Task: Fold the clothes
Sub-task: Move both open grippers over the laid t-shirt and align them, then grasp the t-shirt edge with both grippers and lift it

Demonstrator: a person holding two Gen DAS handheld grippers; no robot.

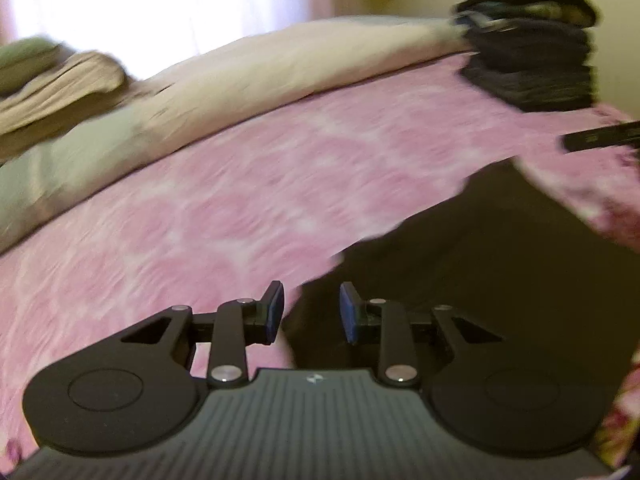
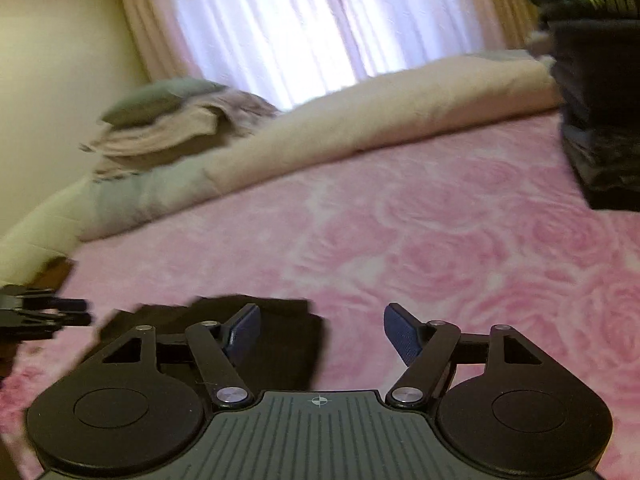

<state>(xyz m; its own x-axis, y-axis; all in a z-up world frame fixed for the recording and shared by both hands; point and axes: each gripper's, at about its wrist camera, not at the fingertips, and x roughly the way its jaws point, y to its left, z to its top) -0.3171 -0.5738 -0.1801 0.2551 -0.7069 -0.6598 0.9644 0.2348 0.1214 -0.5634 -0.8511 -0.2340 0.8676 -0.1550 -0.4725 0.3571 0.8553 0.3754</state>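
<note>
A dark garment [image 1: 480,260] lies flat on the pink rose-patterned bedspread [image 1: 240,200]. My left gripper [image 1: 311,312] hovers over the garment's left edge, its blue pads [image 1: 275,312] apart with no cloth between them. In the right wrist view the same dark garment [image 2: 280,340] lies under my right gripper [image 2: 322,328], whose jaws stand wide open and empty above the garment's right edge and the bedspread [image 2: 440,240]. The left gripper's tips [image 2: 60,314] show at the far left of that view. The frames are motion-blurred.
A stack of folded dark clothes [image 1: 528,52] [image 2: 600,140] stands at the far right of the bed. A rolled cream duvet [image 1: 280,64] [image 2: 400,100] runs along the far side, with folded beige linens [image 2: 160,132] at its left. Curtains [image 2: 300,20] hang behind.
</note>
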